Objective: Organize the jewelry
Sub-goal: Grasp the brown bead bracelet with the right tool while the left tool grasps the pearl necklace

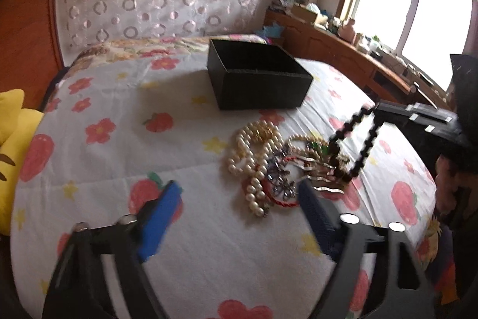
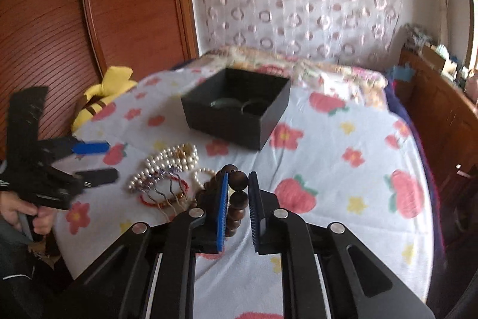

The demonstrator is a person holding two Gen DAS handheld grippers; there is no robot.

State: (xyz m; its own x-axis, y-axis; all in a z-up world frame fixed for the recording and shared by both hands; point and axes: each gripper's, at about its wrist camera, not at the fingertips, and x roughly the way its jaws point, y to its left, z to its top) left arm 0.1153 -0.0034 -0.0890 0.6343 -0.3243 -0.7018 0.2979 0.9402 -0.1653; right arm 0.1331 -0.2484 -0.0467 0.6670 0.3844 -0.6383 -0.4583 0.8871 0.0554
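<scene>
My right hand-held gripper (image 2: 238, 184) pinched a string of dark brown wooden beads (image 2: 236, 201) (round, glossy), lifted above the bed (image 2: 343, 184) beside the pearls (image 2: 167, 163); my left hand-held gripper (image 1: 239, 193) hung open, empty.

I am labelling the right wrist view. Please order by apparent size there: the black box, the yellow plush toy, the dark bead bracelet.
1. black box, clearly largest.
2. and 3. unsure: yellow plush toy is partly hidden, and dark bead bracelet hangs near the camera, so they look alike.
</scene>
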